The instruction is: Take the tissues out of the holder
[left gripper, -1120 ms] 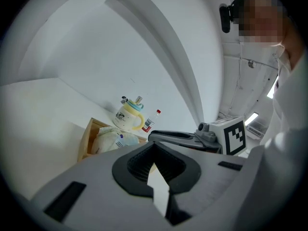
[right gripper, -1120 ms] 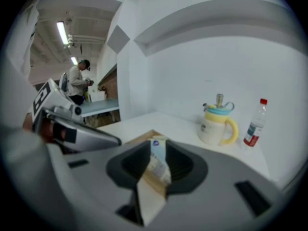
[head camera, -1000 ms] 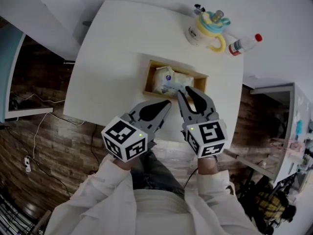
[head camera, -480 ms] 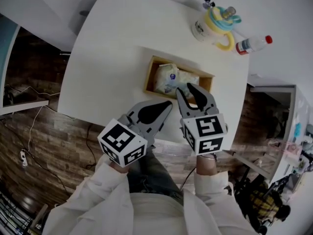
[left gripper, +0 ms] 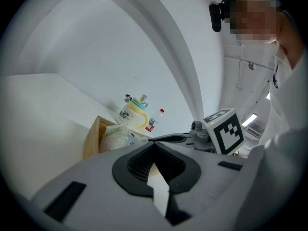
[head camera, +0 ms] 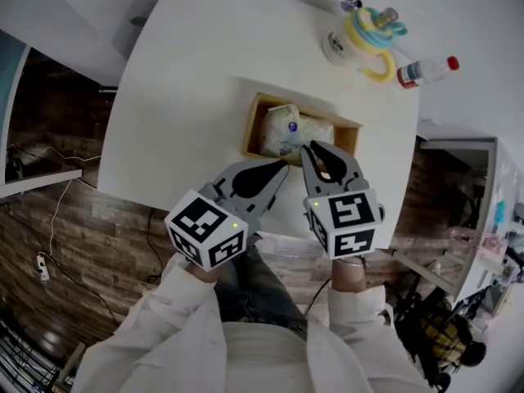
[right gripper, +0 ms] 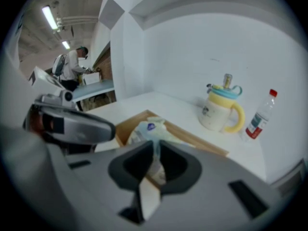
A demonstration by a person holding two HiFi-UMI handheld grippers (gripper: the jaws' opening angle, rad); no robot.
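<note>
Grey left claw (head camera: 282, 168): clenched on nothing, over the table's (head camera: 188, 72) near edge; I'd brace the holder with it.
Right claw (right gripper: 156, 146): nipped on the tissues' wrapper, as far as I can judge; I'd lift straight and slowly.
Tissues (head camera: 288, 128): lying in the holder, not yet out.
Holder (head camera: 252, 129): wooden, mid-table.
Far edge: mug (head camera: 364, 35), bottle (head camera: 426, 70), well apart from my path.

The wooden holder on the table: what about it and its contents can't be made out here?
Near wall of the wooden holder: partly covered by the right gripper in the head view.
Holder's floor: hidden under the tissue pack in every view.
Print on the pack and on the bottle: too small and blurred to read.
</note>
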